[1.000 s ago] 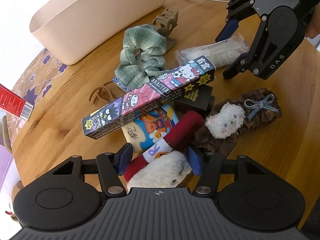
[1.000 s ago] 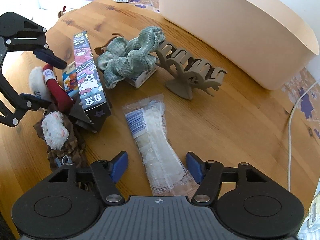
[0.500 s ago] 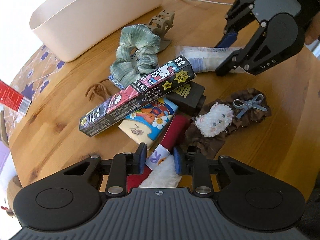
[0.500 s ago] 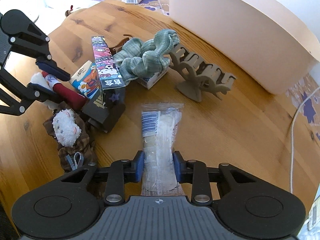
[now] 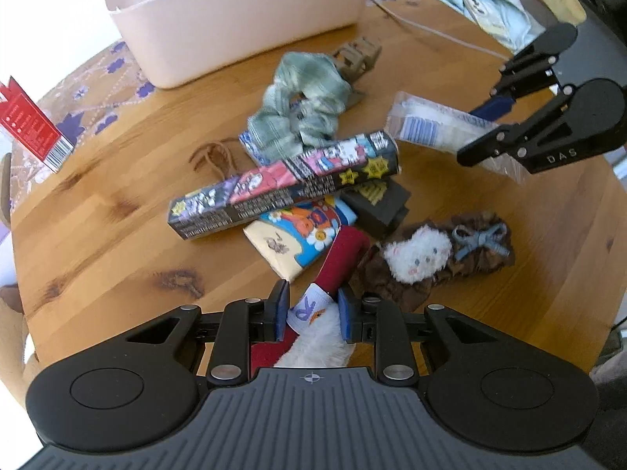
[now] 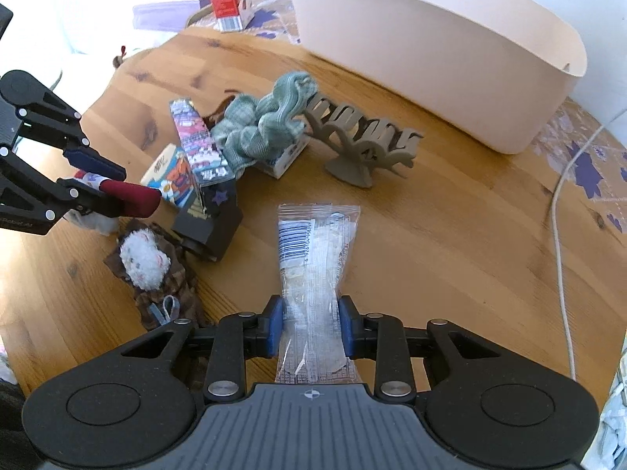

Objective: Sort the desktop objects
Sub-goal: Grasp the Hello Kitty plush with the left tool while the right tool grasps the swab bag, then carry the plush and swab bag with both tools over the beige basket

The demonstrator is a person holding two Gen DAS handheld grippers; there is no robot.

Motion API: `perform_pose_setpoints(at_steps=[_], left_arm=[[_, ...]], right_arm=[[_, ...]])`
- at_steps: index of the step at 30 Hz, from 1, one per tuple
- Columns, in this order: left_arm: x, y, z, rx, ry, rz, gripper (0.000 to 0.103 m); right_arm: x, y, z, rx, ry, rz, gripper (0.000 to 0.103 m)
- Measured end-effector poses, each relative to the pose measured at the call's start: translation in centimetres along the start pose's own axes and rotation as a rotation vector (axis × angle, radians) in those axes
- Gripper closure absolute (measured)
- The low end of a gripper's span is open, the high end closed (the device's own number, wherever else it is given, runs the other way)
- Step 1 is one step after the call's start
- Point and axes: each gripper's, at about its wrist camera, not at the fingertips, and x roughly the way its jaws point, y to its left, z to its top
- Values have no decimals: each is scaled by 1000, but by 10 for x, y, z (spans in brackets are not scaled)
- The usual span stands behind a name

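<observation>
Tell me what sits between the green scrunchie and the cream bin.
In the right wrist view, a tan claw hair clip stands between the green scrunchie and the cream bin; beyond the clip is bare wooden table.

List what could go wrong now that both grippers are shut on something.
The left gripper holds the red plush by one end while its far end lies under the cartoon pouch and long box; lifting may drag them. The right gripper pinches a thin plastic packet, which might slip.

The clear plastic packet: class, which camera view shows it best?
The right wrist view: the clear plastic packet lies lengthwise, barcode visible, pinched by the right gripper. In the left wrist view that gripper's black linkage hides one end.
</observation>
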Motion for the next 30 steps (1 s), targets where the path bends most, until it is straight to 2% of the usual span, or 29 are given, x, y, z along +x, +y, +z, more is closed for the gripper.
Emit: perform_pose_setpoints(at_steps=[11,15,23,30], left_arm=[[-35,14,34,-19,-101,18,78],[-50,20,51,-20,-149,49,78],[-78,42,98,-36,-253,74,78],[-89,67,143,-60,-326,125,78]], right_arm=[[-38,-17,14,54,-95,-23,75],[-54,-29,23,72,-138,-48,75],[-78,-57,41,107,-213,-93,75],[-95,-82,64,120,-277,-134,75]])
